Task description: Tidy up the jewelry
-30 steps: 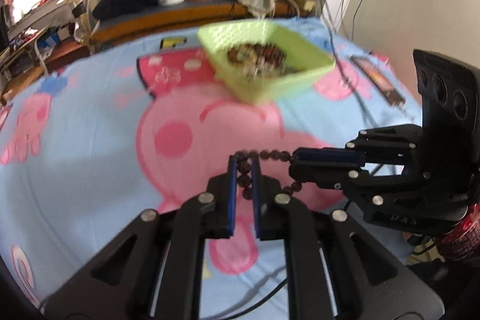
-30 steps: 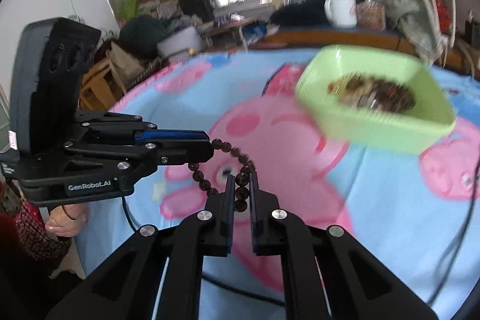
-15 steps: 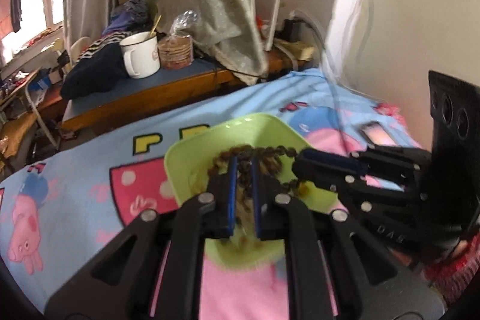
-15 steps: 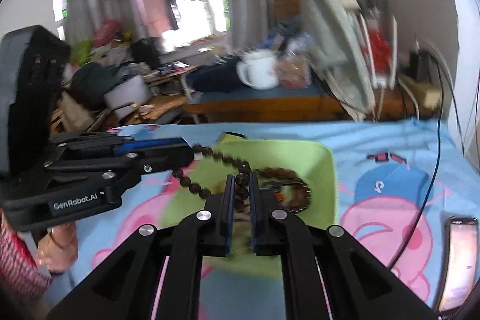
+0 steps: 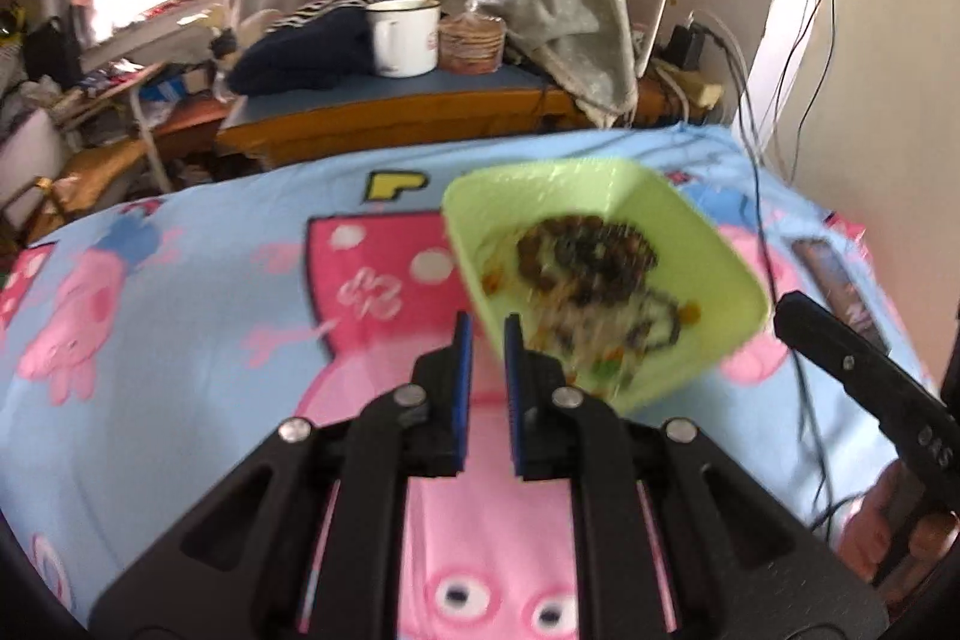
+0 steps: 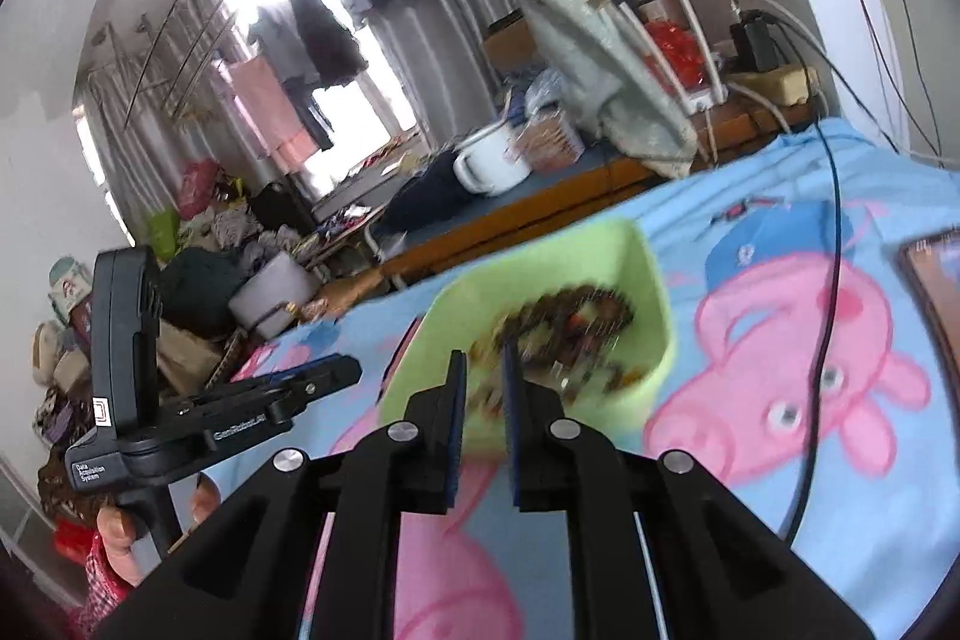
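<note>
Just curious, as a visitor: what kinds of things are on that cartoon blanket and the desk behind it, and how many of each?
Green tray holding beaded jewelry: 1
White mug: 1
Phone: 1
Grippers, left and right: 2
Total: 5

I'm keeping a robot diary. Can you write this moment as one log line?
left claw: open, empty | right claw: open, empty | beads: in green tray | tray: on blanket
</note>
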The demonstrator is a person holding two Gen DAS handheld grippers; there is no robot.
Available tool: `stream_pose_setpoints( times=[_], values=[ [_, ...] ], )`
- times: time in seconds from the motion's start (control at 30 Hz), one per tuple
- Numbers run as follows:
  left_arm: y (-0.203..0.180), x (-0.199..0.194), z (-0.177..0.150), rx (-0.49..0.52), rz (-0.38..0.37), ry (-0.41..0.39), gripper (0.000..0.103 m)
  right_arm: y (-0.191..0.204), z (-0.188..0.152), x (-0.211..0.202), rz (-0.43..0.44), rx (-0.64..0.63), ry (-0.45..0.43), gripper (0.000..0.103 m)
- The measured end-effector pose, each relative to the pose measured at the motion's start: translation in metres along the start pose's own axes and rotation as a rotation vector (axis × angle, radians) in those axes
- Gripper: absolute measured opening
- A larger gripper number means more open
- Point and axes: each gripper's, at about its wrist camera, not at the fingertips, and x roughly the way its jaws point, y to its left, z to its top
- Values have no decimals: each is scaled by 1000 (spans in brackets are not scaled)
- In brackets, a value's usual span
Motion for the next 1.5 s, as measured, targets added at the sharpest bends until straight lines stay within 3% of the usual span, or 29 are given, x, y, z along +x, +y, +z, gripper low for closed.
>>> stream_pose_setpoints(
  times=[0.27,0.53,0.9,0.97,1.1,1.5],
  values=[
    [-11,-24,-45,13,65,13,10,34,-52,-4,-3,-50,101,0],
    [-15,-34,-69,24,112,-16,10,47,-73,-21,-50,-66,77,0],
    [-16,-32,-89,33,149,-62,10,43,-77,-35,-165,-44,15,17],
    [-17,-32,-92,39,156,-73,12,45,-78,-34,-186,-60,15,17],
    [-17,-34,-95,41,157,-89,26,52,-79,-31,-219,-100,14,17],
    [-19,-60,-88,27,106,-171,27,59,-70,-40,-224,-115,-17,17]
  ],
)
